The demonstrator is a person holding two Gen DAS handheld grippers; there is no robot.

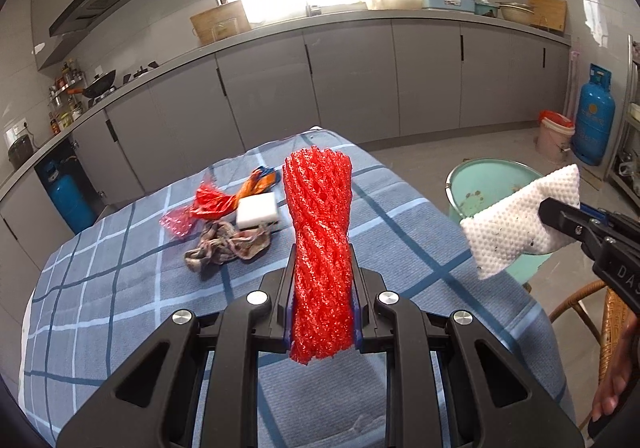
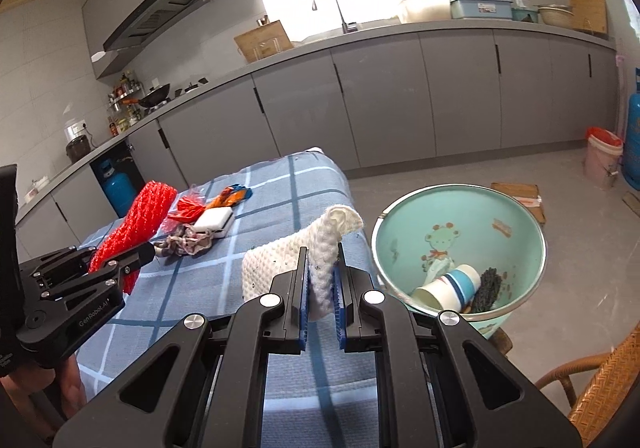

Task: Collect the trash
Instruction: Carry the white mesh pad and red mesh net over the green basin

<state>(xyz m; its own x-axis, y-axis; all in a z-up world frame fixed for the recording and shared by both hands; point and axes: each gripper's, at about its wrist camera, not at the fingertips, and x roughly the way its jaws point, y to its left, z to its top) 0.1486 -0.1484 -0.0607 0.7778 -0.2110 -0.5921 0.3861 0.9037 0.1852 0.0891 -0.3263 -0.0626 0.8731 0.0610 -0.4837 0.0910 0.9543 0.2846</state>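
Observation:
My left gripper point(image 1: 322, 280) is shut on a red foam fruit net point(image 1: 319, 216) and holds it upright above the checked tablecloth point(image 1: 120, 288). My right gripper point(image 2: 323, 272) is shut on a white foam net point(image 2: 316, 248), held above the table's right edge beside the teal basin point(image 2: 520, 224). The basin holds a paper cup point(image 2: 448, 286) and a dark scrubber point(image 2: 486, 286). On the table lie a red wrapper point(image 1: 200, 206), an orange wrapper point(image 1: 260, 180), a white sponge point(image 1: 257, 212) and a crumpled rag point(image 1: 228, 246).
The basin point(image 1: 488, 184) stands on a seat to the right of the table. A wicker chair point(image 2: 600, 384) is at the lower right. Grey kitchen cabinets point(image 2: 400, 96) run along the back. A blue gas cylinder point(image 1: 594, 116) and a pink bucket point(image 1: 554, 136) stand on the floor.

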